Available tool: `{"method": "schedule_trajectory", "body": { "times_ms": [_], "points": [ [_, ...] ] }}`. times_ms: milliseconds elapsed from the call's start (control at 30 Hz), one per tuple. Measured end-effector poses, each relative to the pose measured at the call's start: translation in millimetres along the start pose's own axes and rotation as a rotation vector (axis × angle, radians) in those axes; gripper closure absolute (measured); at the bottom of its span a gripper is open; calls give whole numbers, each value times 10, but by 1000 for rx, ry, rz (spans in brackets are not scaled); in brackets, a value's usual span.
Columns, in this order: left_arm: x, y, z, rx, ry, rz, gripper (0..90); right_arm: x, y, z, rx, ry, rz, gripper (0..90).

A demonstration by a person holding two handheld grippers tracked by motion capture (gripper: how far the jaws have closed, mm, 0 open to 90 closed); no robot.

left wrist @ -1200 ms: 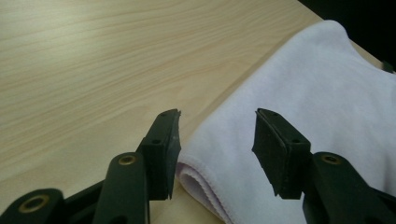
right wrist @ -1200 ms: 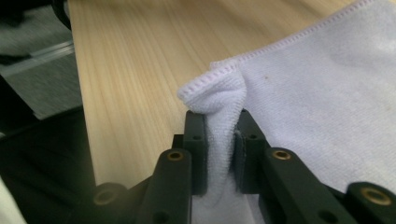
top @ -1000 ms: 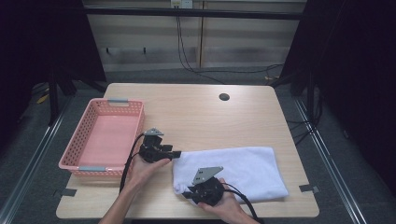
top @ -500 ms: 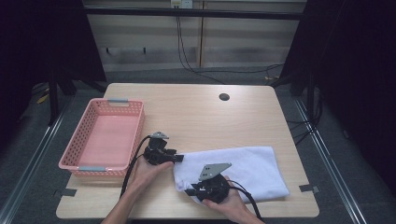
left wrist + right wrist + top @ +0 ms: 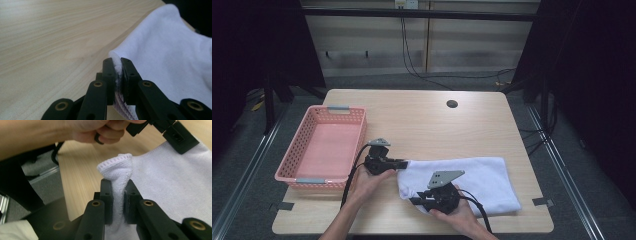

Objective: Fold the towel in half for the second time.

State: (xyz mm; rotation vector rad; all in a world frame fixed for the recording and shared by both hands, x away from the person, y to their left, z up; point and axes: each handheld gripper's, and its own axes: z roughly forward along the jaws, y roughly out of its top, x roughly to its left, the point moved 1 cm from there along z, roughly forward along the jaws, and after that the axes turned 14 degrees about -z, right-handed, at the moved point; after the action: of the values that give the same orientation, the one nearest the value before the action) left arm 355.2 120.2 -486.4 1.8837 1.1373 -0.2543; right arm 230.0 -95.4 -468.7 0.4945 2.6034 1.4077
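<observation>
Closing just now, the left gripper (image 5: pixel 118 72) pinches the white towel (image 5: pixel 482 175); the right gripper (image 5: pixel 118 195) apparently lifts its clamped corner slightly.

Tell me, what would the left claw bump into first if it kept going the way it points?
Probably just more white towel: the left claw already pinches its edge and points along it.

One white towel (image 5: pixel 472 175), one pink basket (image 5: pixel 292 172), two tools (image 5: pixel 404 163) (image 5: pixel 414 201).
</observation>
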Motion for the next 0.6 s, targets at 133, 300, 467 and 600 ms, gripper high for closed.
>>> {"method": "schedule_trajectory", "body": {
  "times_ms": [133,300,467,600],
  "points": [
    [-52,121,-110,-32,-17,-1,832,-7,108,-59,-41,-6,3,809],
    [-155,269,-207,-52,-16,10,835,-46,231,-160,-93,-11,6,809],
    [-212,441,-299,-61,-4,12,837,-73,357,-164,-125,-10,-3,809],
    [-231,549,-389,-70,12,13,838,-93,473,-154,-148,-14,-7,809]
  ]
}}
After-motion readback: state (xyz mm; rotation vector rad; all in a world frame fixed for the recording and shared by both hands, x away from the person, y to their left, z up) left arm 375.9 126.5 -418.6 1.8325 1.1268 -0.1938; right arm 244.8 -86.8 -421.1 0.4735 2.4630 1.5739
